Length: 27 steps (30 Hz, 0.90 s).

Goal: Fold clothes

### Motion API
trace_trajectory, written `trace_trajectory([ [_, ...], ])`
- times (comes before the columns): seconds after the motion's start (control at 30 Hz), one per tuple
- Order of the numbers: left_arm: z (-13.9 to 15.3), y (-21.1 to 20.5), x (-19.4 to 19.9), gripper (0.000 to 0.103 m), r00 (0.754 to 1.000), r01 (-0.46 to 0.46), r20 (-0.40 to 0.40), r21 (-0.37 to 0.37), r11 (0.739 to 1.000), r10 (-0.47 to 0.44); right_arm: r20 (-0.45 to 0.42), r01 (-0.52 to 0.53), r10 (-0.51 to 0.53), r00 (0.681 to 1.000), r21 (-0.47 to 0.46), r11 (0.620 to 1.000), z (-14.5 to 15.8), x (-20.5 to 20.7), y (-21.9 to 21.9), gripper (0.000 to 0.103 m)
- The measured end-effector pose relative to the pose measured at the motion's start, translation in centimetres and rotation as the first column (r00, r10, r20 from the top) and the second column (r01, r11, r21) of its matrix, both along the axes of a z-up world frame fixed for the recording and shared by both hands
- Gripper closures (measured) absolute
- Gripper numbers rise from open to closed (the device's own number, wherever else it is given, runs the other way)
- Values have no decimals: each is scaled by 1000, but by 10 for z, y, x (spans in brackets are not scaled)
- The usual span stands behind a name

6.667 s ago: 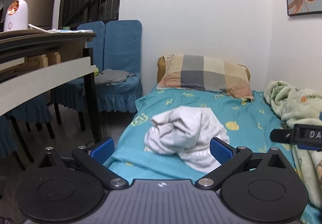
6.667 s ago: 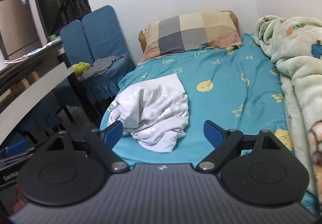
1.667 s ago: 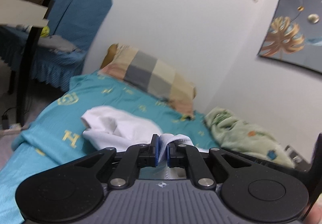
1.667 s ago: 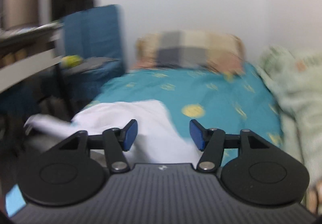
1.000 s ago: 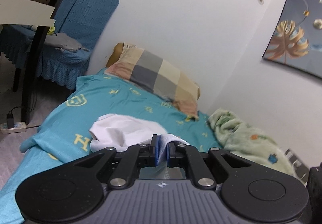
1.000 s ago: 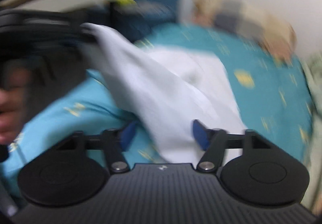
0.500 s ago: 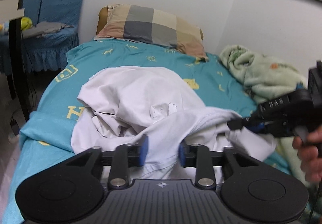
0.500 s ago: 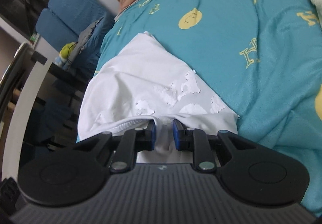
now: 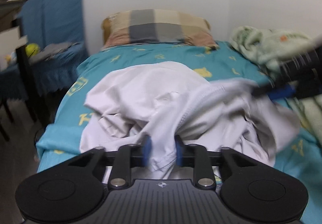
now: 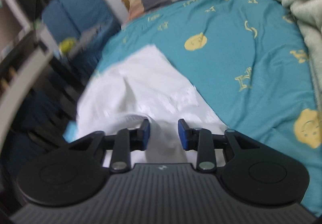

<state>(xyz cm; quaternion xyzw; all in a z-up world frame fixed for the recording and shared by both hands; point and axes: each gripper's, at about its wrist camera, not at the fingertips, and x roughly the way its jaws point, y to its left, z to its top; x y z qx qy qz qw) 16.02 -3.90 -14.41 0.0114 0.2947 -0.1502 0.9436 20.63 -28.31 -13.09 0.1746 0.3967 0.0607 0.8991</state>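
A crumpled white garment (image 9: 161,91) lies bunched on the teal bed sheet (image 9: 140,56) near the foot of the bed. My left gripper (image 9: 163,150) has a fold of its hem pinched between the blue pads, and its jaws are closing. At the right of that view my right gripper (image 9: 267,91) is a blur over the garment's far edge. In the right wrist view the white garment (image 10: 140,83) spreads ahead. The right gripper (image 10: 164,135) has its jaws opening, with a loose ridge of cloth in the gap and space beside each pad.
A checked pillow (image 9: 159,28) leans at the head of the bed. A pale green blanket (image 9: 261,46) is heaped along the right side. Blue covered chairs (image 9: 56,22) and a table (image 10: 24,62) stand left of the bed, with dark floor below.
The left jaws have narrowed onto a fold of the garment. The right jaws have spread from their pinch on the hem, and the right gripper has shifted and rolled.
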Motion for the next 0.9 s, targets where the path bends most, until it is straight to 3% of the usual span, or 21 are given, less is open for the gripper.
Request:
trace_trajectory([
  [0.13,22,25,-1,94,997,-68,38,-139,988,74,-61,-89,80,995,-159,983,-5,-15,19,65],
  [0.23,42,39,-6,94,989,-98,85,-222,970,119,-90,-123,100,991,-297,947,-8,-26,29,63],
  [0.37,61,50,-13,95,977,-126,135,-272,954,168,-140,-194,151,979,-378,905,-11,-42,41,61],
  [0.57,65,61,-11,95,971,-169,112,-303,938,211,-141,-195,152,978,-375,906,-8,-53,45,61],
  [0.7,65,68,-16,95,970,-171,107,-329,929,216,25,-184,207,978,-362,914,17,-65,59,60],
  [0.8,67,67,-19,95,971,-159,118,-330,931,207,147,-232,285,947,-299,926,25,-67,74,60],
  [0.9,67,66,-21,95,971,-155,124,-328,932,205,216,-284,365,906,-330,900,23,-71,95,55],
])
